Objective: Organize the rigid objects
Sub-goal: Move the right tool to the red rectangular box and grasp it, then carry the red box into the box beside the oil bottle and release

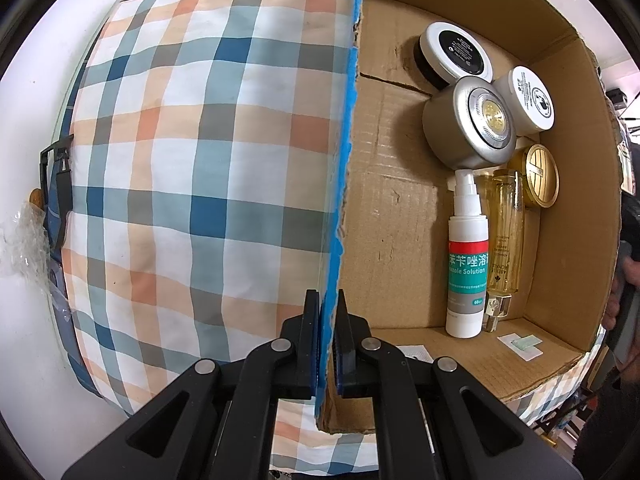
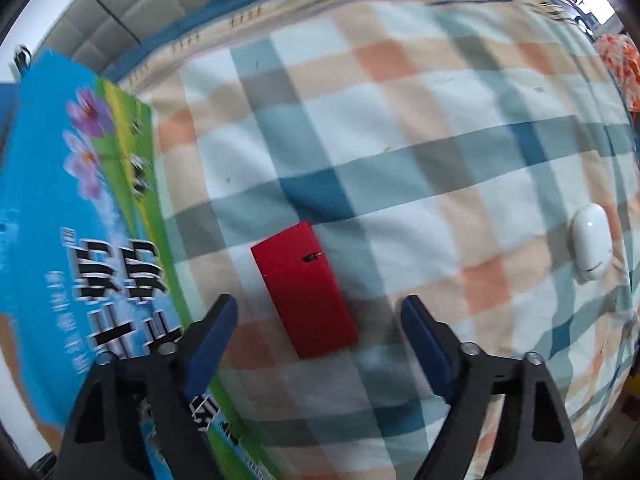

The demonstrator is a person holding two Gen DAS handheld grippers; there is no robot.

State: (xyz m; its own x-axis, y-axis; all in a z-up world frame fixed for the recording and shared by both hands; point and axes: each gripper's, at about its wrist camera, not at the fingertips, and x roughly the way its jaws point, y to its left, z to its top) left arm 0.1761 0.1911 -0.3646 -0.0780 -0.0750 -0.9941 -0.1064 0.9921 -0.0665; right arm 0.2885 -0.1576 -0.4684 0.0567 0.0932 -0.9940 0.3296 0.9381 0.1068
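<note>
Your left tongs (image 1: 329, 320) clamp the box wall (image 1: 340, 200), steadying it. Your right tongs (image 2: 318, 320), apart and empty, straddle the red case (image 2: 306, 292) on the bed (image 2: 440, 160), likely boxing it next.

The left gripper (image 1: 329, 312) points straight down with its two dark pads pressed together on the blue-edged wall of the cardboard box (image 1: 344, 168), one pad each side of it. The right gripper (image 2: 318, 312) also points down, its blue pads standing well apart, nothing pinched between them, touching nothing.
</note>
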